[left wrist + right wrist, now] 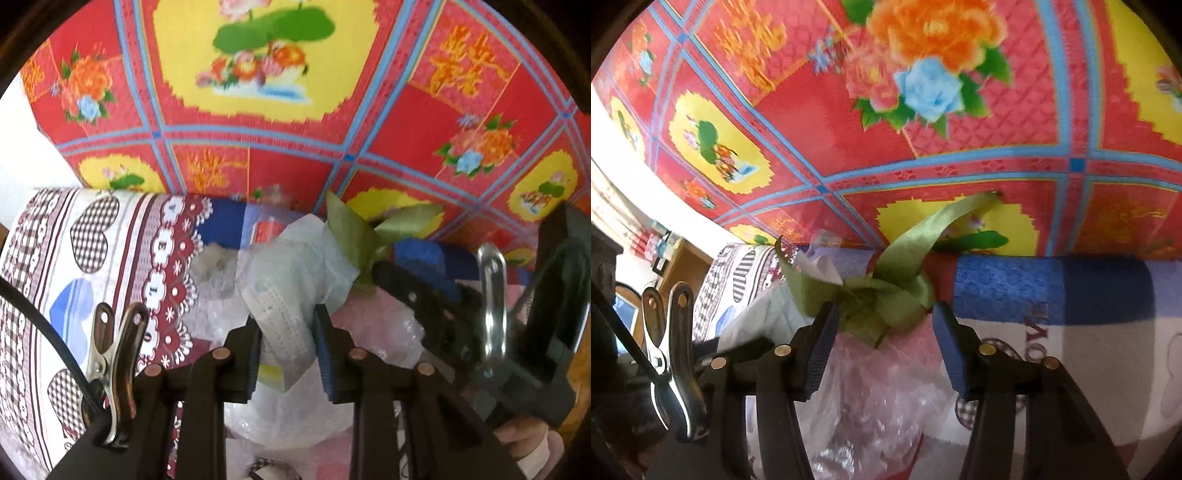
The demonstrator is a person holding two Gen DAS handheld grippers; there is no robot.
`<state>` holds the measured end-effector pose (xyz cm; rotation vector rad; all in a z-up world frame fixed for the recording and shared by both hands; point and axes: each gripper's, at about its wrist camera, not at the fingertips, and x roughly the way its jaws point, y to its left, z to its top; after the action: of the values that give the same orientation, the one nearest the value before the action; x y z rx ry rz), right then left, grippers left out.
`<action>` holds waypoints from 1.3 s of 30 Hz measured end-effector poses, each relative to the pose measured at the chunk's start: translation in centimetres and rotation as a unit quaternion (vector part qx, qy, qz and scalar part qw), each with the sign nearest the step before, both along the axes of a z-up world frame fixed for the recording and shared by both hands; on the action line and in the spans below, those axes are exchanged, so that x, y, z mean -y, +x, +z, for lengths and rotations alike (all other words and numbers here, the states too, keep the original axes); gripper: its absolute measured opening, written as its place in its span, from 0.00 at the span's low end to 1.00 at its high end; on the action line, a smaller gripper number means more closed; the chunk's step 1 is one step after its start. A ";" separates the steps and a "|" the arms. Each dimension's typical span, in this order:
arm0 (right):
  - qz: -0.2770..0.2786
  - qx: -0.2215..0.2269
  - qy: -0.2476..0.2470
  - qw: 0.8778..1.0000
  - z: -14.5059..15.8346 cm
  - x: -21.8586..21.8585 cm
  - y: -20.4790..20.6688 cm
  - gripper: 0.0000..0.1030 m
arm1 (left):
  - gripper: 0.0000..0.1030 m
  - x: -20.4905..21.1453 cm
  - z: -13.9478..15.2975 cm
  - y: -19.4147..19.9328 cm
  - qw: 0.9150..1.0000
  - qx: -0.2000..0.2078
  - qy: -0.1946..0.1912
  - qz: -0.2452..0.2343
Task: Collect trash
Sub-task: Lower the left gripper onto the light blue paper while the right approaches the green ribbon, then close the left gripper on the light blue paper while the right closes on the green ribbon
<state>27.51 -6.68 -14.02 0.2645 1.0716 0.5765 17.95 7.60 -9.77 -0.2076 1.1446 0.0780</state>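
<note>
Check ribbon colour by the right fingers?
Olive green satin ribbon; clearest in the right wrist view.

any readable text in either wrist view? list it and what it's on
"A", "E", "T", "O": single letters in white circles down the maroon lace band of the patterned cloth; the rest of the word cannot be read.
"OV", sideways: on the towel; the rest is hidden.
Gold ornamental character on the red floor mat: too blurred to read.
</note>
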 end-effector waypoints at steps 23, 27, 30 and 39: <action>-0.014 0.041 -0.070 0.997 -1.3 -1.2 0.7 0.01 | 0.26 -1.1 1.6 -2.2 0.999 0.019 -0.001 0.029; -0.023 0.045 -0.068 0.996 -1.0 -0.8 0.3 0.01 | 0.26 -1.3 2.5 -2.5 0.999 0.029 -0.005 0.031; -0.031 0.058 -0.075 0.995 -0.2 -0.3 -0.2 0.01 | 0.26 -1.5 3.0 -2.7 0.999 0.036 0.004 0.034; -0.003 0.041 -0.008 0.999 0.5 -0.8 -0.1 0.40 | 0.26 -1.8 2.5 -3.0 0.999 0.027 0.007 0.039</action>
<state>27.41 -5.85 -13.53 0.2283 0.9958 0.5685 14.97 9.44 -7.26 -0.2407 1.0823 0.1478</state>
